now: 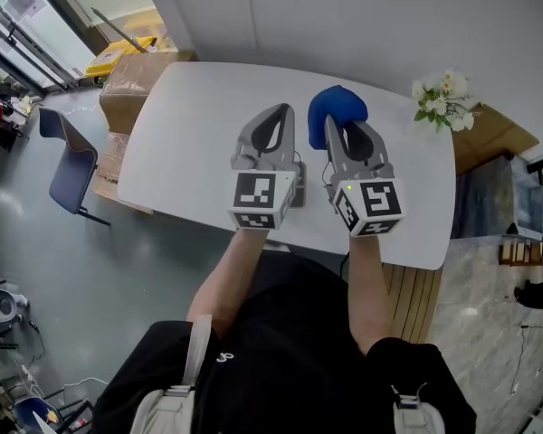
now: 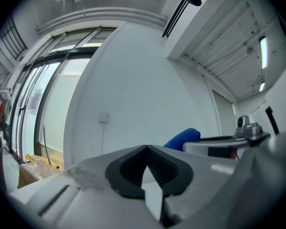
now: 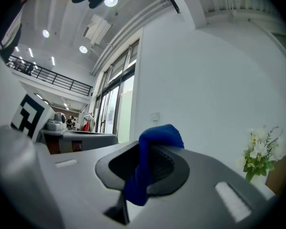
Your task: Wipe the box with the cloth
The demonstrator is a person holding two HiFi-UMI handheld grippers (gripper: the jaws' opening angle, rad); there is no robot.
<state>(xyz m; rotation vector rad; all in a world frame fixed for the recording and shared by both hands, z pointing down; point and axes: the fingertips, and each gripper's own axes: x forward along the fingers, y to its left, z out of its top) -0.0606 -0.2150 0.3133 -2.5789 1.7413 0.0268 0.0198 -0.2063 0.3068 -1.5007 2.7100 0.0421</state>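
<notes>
Both grippers hang side by side above the white table (image 1: 185,134), pointing away from me. My right gripper (image 1: 340,125) is shut on a blue cloth (image 1: 337,105); in the right gripper view the blue cloth (image 3: 150,163) is pinched between the dark pads and bulges over the tips. My left gripper (image 1: 276,111) is shut with nothing in it, its pads meeting at the tips (image 2: 146,150). From the left gripper view the cloth (image 2: 183,137) shows to the right. No box lies on the table.
A white flower bunch (image 1: 443,98) stands at the table's far right corner and shows in the right gripper view as flowers (image 3: 258,155). Cardboard boxes (image 1: 131,80) sit past the table's left end, with a blue chair (image 1: 68,165) beside them. A white wall backs the table.
</notes>
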